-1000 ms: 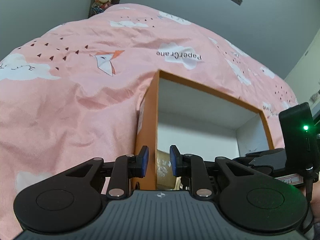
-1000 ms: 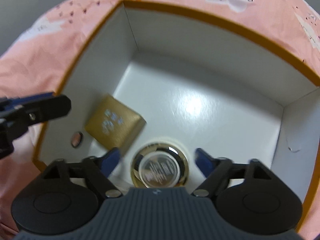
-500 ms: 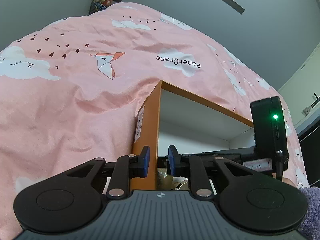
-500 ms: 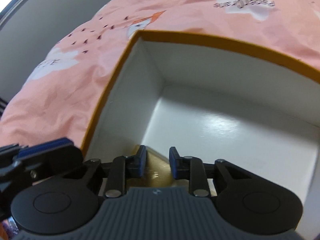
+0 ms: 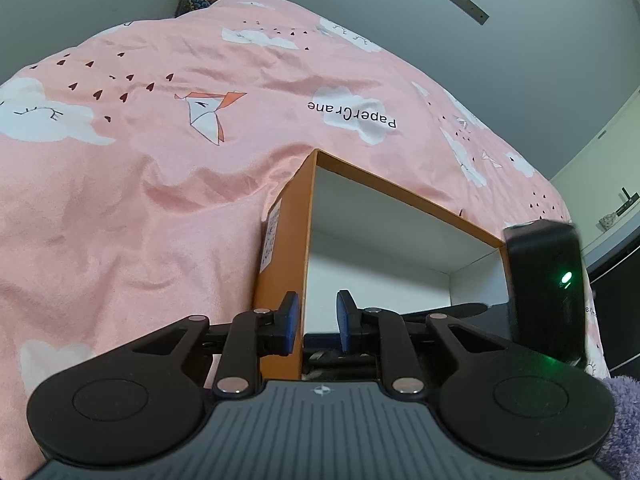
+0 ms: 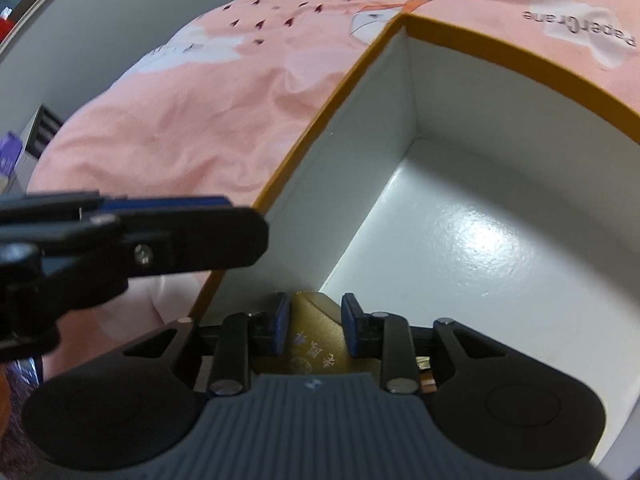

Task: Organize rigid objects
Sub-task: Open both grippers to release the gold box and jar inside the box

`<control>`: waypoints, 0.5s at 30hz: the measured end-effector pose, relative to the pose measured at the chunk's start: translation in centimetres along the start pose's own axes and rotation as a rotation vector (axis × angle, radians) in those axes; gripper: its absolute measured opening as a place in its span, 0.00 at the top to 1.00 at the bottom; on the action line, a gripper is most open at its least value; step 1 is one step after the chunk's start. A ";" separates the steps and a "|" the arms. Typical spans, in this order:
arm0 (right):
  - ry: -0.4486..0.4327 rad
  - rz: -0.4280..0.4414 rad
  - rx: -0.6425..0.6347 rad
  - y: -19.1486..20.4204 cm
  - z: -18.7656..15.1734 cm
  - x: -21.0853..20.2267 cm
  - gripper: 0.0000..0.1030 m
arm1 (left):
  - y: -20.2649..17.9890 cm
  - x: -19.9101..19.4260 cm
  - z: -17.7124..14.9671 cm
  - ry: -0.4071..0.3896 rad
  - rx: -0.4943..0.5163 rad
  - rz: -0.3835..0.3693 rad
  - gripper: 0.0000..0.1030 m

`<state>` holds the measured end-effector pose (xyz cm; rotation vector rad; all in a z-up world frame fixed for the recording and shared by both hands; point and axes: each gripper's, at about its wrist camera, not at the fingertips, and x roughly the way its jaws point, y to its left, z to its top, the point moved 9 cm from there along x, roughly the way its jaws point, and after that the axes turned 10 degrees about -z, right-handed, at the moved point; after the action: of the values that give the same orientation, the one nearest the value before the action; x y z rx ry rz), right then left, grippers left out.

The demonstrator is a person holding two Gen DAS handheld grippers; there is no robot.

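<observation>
Left wrist view: the left hand-held gripper [image 5: 313, 322] sits narrowly closed astride the near wall of the orange cardboard box with white interior [image 5: 280, 264], which rests on the pink cloud-print bed cover [image 5: 132, 184]. Right wrist view: the right hand-held gripper [image 6: 316, 322] reaches inside the box [image 6: 360, 120], its blue pads [image 6: 280, 316] closed against the sides of a small gold rectangular box [image 6: 316, 340] lying on the box floor near the left wall.

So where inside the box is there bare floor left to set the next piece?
The box has bare white floor at the far corner and along the right side. It is crowded at the near left wall, where the right gripper closes on the gold box and the left gripper clamps the rim.
</observation>
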<state>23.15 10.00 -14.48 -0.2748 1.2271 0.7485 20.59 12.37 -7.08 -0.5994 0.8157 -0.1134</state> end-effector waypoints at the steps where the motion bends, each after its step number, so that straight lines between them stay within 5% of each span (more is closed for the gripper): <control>1: -0.011 -0.005 0.021 -0.4 0.1 -0.5 0.72 | -0.1 0.0 0.0 0.000 0.002 0.000 0.79; 5: -0.023 -0.087 0.089 -3.0 -0.3 -2.0 0.64 | -0.4 0.0 -0.3 0.003 0.030 0.017 0.79; 7: -0.004 -0.151 0.130 -4.7 -1.2 -2.4 0.48 | -0.5 0.1 -0.5 0.003 0.046 0.031 0.79; 11: 0.051 -0.256 0.220 -8.2 -3.6 -2.7 0.47 | -0.6 0.4 -0.8 0.010 0.066 0.056 0.79; 15: 0.111 -0.213 0.319 -9.8 -5.6 -2.0 0.50 | -0.4 0.8 -1.2 0.022 0.078 0.078 0.79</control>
<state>25.03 -1.08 -16.50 -0.1819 1.3766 0.3506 20.34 11.23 -7.96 -0.4933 0.8514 -0.0800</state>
